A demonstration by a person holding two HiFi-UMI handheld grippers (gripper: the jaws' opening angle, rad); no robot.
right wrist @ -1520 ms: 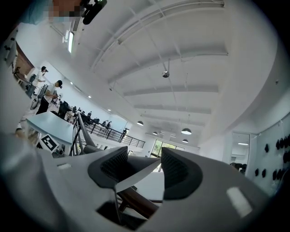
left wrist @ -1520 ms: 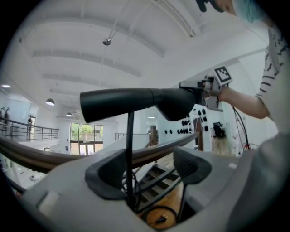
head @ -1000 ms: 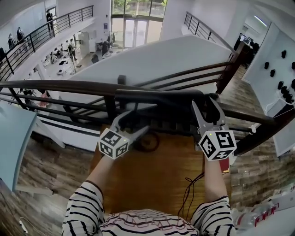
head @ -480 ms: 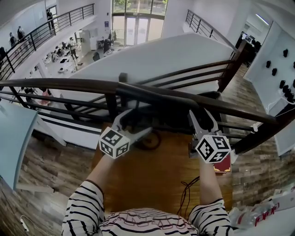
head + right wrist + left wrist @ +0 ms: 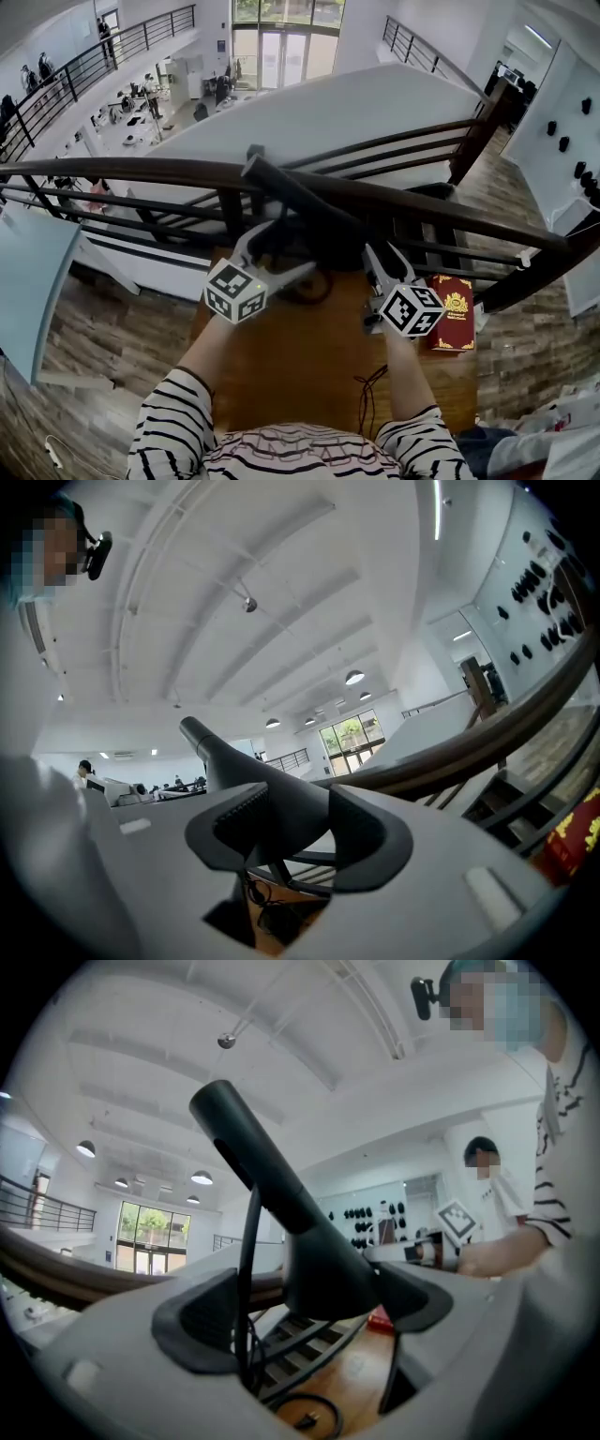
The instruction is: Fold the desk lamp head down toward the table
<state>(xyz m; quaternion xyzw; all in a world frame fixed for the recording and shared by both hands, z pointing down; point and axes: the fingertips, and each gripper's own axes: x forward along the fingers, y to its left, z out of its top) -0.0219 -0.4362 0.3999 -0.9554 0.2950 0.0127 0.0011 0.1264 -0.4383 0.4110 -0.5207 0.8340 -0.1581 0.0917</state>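
Note:
The black desk lamp head [image 5: 300,202] slants from upper left down to the right above the wooden table [image 5: 309,375]. My right gripper [image 5: 380,253] is shut on the lamp head's lower end. In the right gripper view the lamp head [image 5: 220,752] fills the gap between the pads of my right gripper [image 5: 305,832], whose jaws have just been closing. My left gripper [image 5: 291,246] stays by the lamp's lower part. In the left gripper view the lamp's arm [image 5: 281,1194] and its cable stand between the jaws of my left gripper [image 5: 305,1307], which have just been opening, with a gap at the left pad.
A red book [image 5: 453,314] lies at the table's right edge. A black cable [image 5: 370,394] trails over the table toward me. A dark wooden railing [image 5: 141,173] runs right behind the table, with an open drop to a lower floor beyond it.
The lamp head has swung from level with the railing to slanting down to the right. My right gripper has come down with it and rolled. The left gripper has kept its place.

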